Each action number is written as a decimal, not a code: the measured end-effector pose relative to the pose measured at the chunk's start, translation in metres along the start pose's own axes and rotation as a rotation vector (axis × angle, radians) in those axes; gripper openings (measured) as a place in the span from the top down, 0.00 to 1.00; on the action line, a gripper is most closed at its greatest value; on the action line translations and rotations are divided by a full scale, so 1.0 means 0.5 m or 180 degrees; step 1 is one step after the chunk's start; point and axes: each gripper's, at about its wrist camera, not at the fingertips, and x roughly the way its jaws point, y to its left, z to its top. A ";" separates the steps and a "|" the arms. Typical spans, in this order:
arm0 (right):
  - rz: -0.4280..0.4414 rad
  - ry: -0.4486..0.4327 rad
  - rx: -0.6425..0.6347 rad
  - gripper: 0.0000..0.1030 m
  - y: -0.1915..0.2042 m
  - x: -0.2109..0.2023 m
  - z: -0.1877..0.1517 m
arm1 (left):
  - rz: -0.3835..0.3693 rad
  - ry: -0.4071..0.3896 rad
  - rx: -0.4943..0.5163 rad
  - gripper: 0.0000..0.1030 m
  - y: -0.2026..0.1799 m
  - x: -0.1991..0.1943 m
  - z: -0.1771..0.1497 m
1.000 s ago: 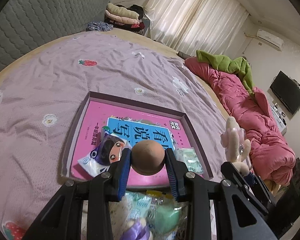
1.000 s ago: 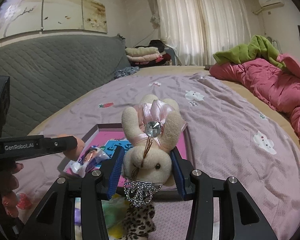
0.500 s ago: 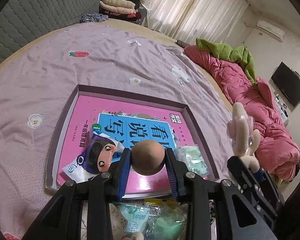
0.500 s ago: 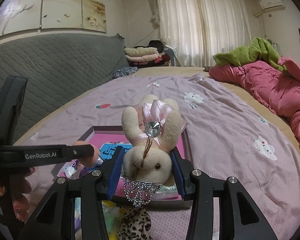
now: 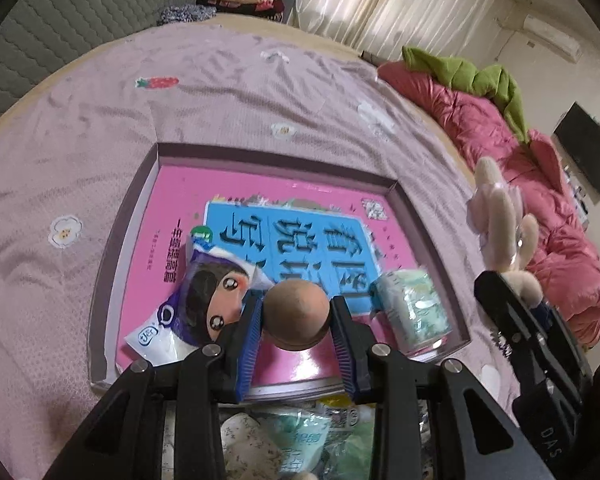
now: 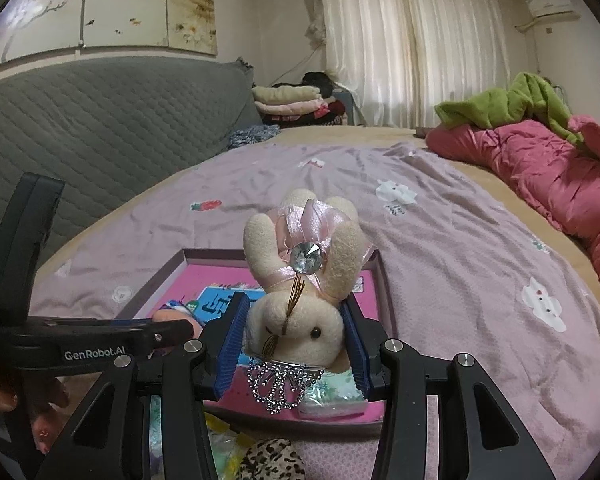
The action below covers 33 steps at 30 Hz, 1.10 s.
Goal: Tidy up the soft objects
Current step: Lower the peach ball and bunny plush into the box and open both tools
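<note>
Brown ball (image 5: 298, 314) sat clenched in the left gripper (image 5: 296, 320), poised over the near half of the shallow box (image 5: 134, 216) on the bed — plush rabbit (image 6: 300, 280), ears pointing away, stayed out; the right gripper (image 6: 294, 344) grasped it just above the box's near right corner.

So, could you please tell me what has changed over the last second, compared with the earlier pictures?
The left gripper, clamped on the brown round ball, has come forward and down over the shallow purple-rimmed tray, which looms larger. The right gripper edged toward the tray too. Unchanged: both grips, the cream plush rabbit held, nothing released.
</note>
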 end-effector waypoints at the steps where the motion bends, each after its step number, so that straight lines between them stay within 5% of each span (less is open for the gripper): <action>1: 0.0028 0.0028 -0.0012 0.54 0.001 0.005 -0.001 | 0.0025 0.0023 -0.0007 0.66 0.002 0.003 -0.001; 19: 0.0264 0.0398 -0.0308 0.54 0.037 0.076 -0.020 | 0.0119 0.0186 -0.0110 0.66 0.044 0.033 0.001; 33: 0.0192 0.0787 -0.0458 0.54 0.049 0.136 -0.052 | 0.0183 0.0174 0.0014 0.66 0.032 0.039 -0.001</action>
